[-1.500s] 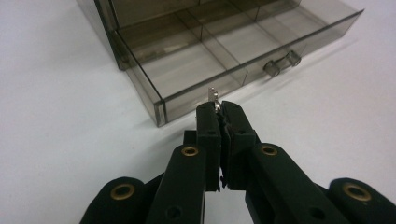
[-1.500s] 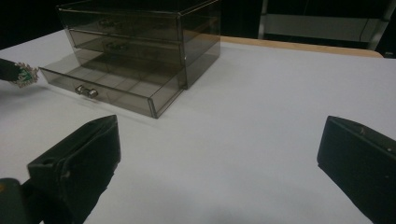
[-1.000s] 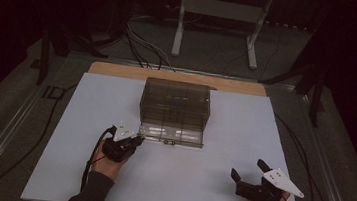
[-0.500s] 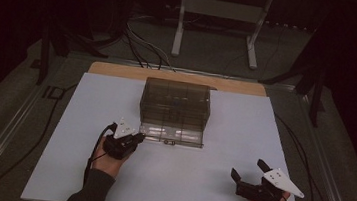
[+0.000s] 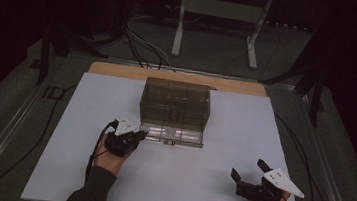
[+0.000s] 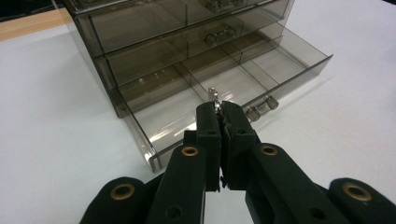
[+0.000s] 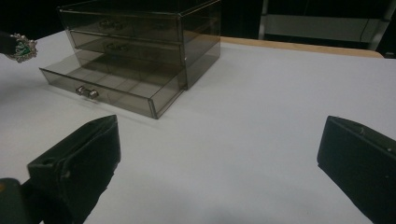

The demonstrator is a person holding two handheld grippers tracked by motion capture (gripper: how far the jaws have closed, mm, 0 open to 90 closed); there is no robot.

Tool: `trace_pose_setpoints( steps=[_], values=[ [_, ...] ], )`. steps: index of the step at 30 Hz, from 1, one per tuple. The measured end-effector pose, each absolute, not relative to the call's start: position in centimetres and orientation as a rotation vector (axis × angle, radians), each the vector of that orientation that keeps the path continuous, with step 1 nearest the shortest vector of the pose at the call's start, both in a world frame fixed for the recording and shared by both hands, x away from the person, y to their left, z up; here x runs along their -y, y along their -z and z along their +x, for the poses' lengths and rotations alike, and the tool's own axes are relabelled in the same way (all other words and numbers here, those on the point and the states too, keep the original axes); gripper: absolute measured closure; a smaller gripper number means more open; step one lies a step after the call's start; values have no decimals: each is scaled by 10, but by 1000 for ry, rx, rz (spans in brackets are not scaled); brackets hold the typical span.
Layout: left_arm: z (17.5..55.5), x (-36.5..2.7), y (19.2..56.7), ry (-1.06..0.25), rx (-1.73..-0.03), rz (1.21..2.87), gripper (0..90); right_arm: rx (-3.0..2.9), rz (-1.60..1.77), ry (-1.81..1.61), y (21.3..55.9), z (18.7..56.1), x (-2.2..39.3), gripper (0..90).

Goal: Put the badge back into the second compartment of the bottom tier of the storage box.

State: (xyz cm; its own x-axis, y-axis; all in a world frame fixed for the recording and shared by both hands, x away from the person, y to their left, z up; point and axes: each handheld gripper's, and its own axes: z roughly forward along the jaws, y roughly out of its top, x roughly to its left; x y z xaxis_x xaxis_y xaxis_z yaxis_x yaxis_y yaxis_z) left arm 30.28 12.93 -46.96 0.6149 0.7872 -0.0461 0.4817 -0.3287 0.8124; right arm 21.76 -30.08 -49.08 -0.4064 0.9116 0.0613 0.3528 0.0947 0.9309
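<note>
L hand-held gripper (image 6: pixel 218 108) clamped on small metal item (image 6: pixel 213 94) | over open bottom drawer (image 6: pixel 233 88)

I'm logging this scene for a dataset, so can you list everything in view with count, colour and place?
Drawer cabinet: one, smoky clear, mid-table; bottom drawer pulled open.
Jewelled piece: one, silver with green, in the left gripper's tips over the open drawer.
Table: one, white top, wooden far edge.
Stand: one, white, on the floor behind the table.
Cables: several, dark, on the floor.
Left gripper: one, black, fingers closed.
Right gripper: one, black, fingers apart, at the near right.
</note>
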Motion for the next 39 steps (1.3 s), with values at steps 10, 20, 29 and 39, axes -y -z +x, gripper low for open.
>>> trace_pose_setpoints(
  steps=[10, 20, 29, 39],
  values=[
    [308, -124, 464, -461, -987, 1988, 885, -1823, 1238, -1304, 491, 218, 301, 0],
    [313, -120, 463, -456, -983, 1986, 885, -1823, 1237, -1305, 491, 218, 301, 0],
    [318, -117, 463, -454, -980, 1983, 885, -1823, 1236, -1306, 491, 218, 301, 0],
    [323, -114, 465, -448, -985, 1983, 885, -1827, 1233, -1305, 491, 218, 301, 0]
  ],
)
